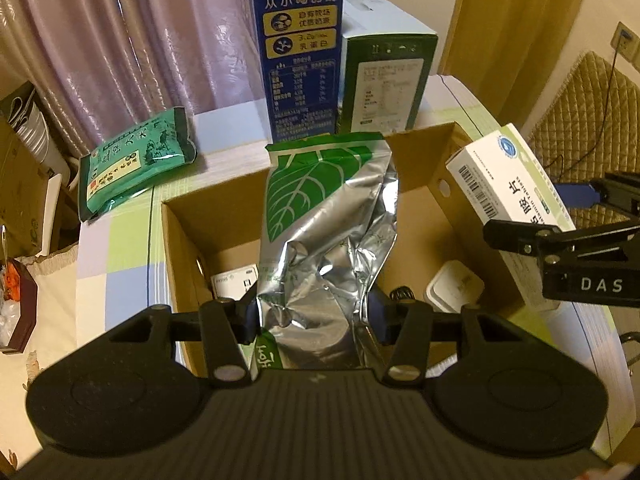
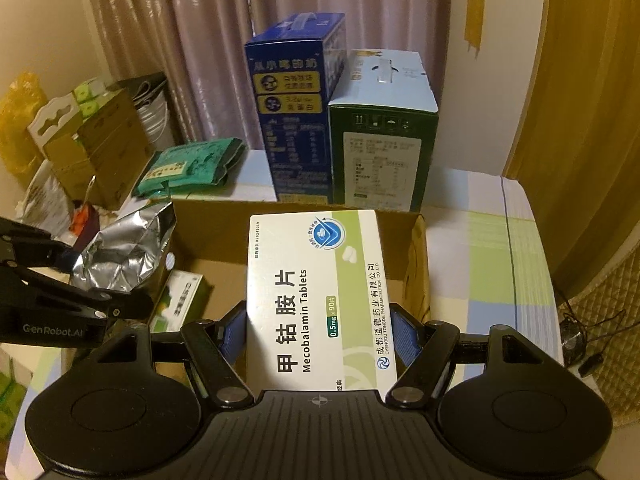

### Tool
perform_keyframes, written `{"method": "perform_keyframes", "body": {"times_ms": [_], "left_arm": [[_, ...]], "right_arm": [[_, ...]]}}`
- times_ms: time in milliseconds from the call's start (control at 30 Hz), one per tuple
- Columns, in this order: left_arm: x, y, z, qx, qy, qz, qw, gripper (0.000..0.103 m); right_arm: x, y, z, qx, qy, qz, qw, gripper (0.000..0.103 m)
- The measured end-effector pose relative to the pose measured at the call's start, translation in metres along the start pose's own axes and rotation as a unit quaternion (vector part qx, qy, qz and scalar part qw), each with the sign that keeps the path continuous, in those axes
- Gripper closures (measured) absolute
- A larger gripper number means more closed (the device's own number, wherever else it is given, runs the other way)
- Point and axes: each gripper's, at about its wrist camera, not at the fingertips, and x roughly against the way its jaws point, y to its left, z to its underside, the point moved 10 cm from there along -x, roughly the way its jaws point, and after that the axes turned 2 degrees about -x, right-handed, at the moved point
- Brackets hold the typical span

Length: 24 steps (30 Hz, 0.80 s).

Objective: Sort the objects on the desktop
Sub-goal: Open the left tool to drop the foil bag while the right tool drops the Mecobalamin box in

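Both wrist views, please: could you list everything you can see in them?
cardboard box: one, brown, open, centre of table
foil pouch: one, silver and green, held over box
tablet box: one, white and green, held over box
tea packet: one, green, table behind box
tall carton: one, blue, behind box
green carton: one, beside blue one
small packs: at least two, whitish, inside box
left tongs: shut on pouch
right tongs: shut on tablet box
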Motion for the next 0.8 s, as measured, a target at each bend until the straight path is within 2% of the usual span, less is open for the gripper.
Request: {"method": "perform_keyframes", "body": {"times_ms": [667,733,800], "left_arm": [[-0.033,0.013,-0.008,0.024,-0.006,0.000,0.9997,0.055],[-0.035,0.012,-0.007,0.030,-0.010,0.008,0.9995,0.044],[-0.035,0.013,-0.007,0.038,-0.022,0.006,0.9990,0.039]], "right_arm": [[-0.042,-0.005,0.004,-0.009,0.016,0.005,1.000,0.034],[-0.044,-0.004,0.006,-0.008,0.017,0.005,1.000,0.034],[-0.045,-0.003,0.007,-0.008,0.018,0.005,1.000,0.034]]}}
